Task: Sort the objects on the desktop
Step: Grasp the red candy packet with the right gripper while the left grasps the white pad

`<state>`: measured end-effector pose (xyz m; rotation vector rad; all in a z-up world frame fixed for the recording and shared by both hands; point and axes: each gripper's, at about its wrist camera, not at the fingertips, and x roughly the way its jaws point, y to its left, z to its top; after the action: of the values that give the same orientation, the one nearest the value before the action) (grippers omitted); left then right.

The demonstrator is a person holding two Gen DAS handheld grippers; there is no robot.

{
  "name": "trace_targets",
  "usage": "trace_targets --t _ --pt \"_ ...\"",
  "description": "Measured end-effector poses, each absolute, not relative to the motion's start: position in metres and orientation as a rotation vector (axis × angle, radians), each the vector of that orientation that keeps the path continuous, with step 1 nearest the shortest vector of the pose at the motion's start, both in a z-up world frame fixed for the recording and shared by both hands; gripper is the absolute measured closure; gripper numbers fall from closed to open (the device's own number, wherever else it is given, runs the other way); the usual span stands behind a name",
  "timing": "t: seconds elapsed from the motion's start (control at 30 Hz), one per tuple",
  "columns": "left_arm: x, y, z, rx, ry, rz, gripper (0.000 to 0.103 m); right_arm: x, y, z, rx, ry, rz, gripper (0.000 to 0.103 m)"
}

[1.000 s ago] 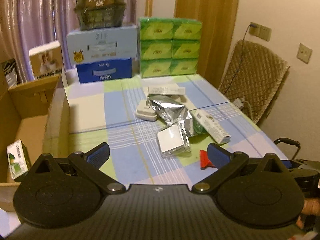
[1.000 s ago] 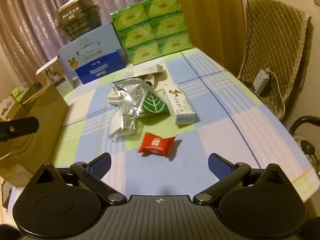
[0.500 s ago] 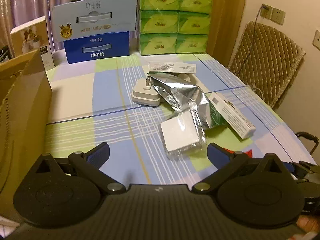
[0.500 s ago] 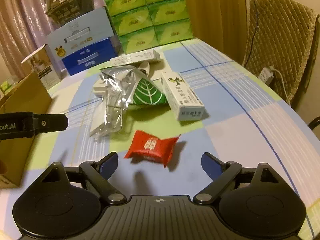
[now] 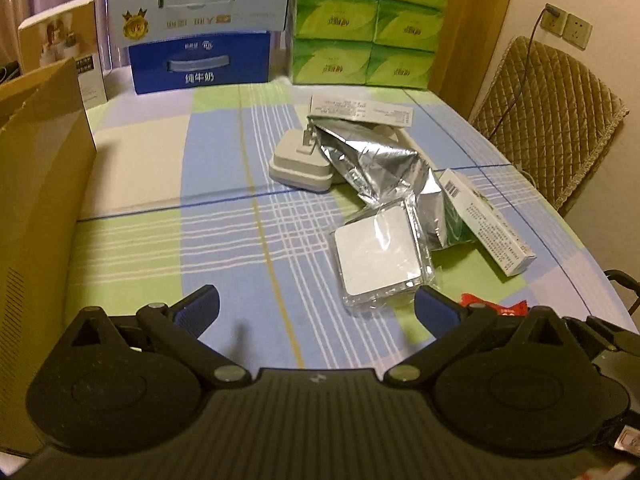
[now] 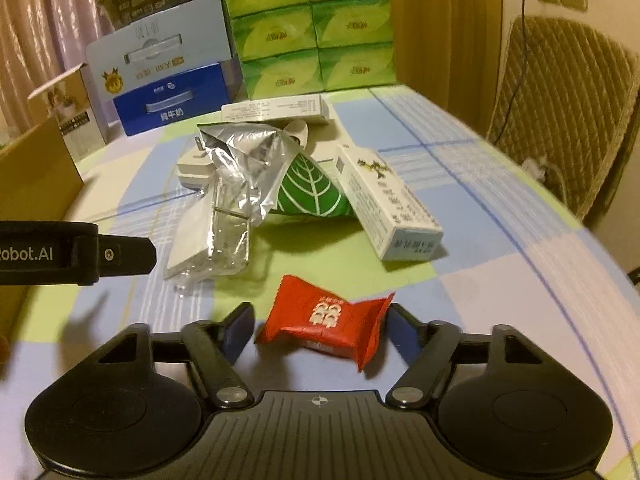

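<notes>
Right gripper [image 6: 320, 326]: jaws apart, blue pads flanking the red candy packet [image 6: 328, 320] on either side; contact with the wrapper cannot be confirmed. Left gripper [image 5: 316, 308]: jaws wide apart, nothing between them, held above the checked tablecloth [image 5: 160, 216].

Largest to smallest:
- Cardboard box [image 5: 36, 184] at the table's left edge, open flap up.
- Stacked green tissue packs [image 6: 308, 28] and blue milk carton [image 5: 200, 60] at the far end.
- Silver foil bag [image 5: 372, 160], crumpled, mid-table, overlapping the green leaf-print pouch [image 6: 308, 192].
- White carton [image 6: 388, 204], just right of the pouch.
- Clear-wrapped white square [image 5: 378, 254], near the left gripper's right finger.
- White plug adapter [image 5: 300, 164], beside the foil bag.
- Candy packet lies flat on the cloth, nearest the right gripper.
</notes>
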<state>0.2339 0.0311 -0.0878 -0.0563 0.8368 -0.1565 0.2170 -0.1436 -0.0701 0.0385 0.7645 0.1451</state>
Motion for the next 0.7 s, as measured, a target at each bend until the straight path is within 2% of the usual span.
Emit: trace_targets --t 0.2,0.57,0.6,0.7 --pt "0.238 0.033 -0.091 -0.079 0.851 -0.157 0.001 0.216 -0.15 -0.069 0.018 0.764 0.138 0.059" --pt "0.264 0.011 -0.105 -0.116 0.841 -0.262 0.002 0.211 -0.17 -0.057 0.048 0.745 0.103 0.061" --pt "0.268 0.009 -0.107 -0.123 0.841 -0.272 0.003 0.21 -0.171 -0.057 0.049 0.745 0.102 0.061" --pt "0.277 0.005 -0.114 -0.142 0.852 -0.29 0.016 0.211 -0.172 -0.058 0.055 0.754 0.103 0.061"
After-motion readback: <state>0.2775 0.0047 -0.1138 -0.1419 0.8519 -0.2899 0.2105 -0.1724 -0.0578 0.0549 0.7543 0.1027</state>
